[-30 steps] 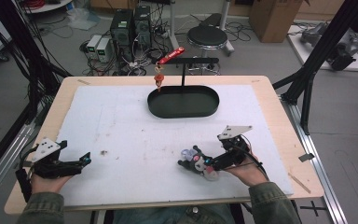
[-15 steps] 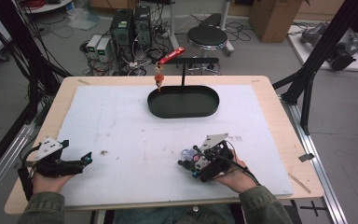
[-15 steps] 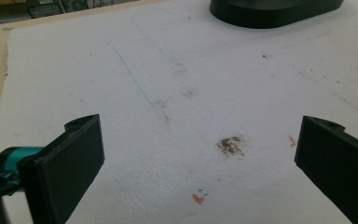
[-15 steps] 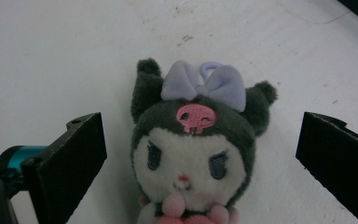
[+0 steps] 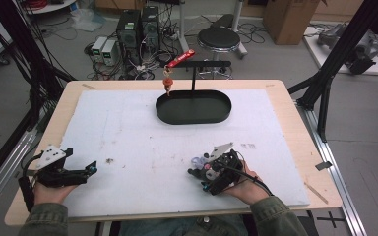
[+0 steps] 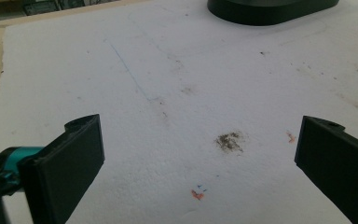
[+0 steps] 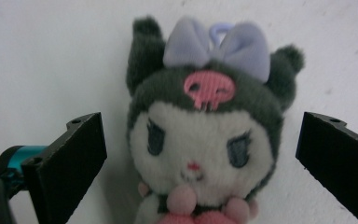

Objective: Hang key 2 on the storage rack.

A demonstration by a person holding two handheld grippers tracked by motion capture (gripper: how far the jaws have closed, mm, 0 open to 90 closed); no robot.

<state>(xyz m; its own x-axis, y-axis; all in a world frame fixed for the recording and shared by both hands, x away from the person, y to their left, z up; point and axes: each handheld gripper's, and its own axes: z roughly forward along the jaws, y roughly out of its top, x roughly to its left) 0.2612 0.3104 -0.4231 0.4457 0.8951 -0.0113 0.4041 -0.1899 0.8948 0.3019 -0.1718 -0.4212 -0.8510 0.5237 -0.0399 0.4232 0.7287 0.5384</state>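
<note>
A small plush toy (image 7: 205, 135) with dark ears, a lilac bow, a pink skull mark and a white face lies on the white foam mat (image 5: 128, 137). My right gripper (image 7: 200, 140) is open, one black jaw on each side of the plush's head and neither touching it. In the high view the right gripper (image 5: 200, 176) sits near the front edge, right of centre, pointing left over the plush (image 5: 199, 162). My left gripper (image 5: 89, 172) rests at the front left, open, and in its own view the left gripper (image 6: 198, 149) has only stained mat between the jaws.
A black oval tray (image 5: 193, 118) stands at the back centre with a T-shaped stand (image 5: 193, 73). A small red charm (image 5: 167, 84) hangs from the stand's left end under a red tag (image 5: 179, 59). The tray's edge (image 6: 270, 11) shows far ahead of the left gripper.
My right gripper has moved left and slightly toward the front edge, bringing its open jaws around the plush. The left gripper has barely moved.
</note>
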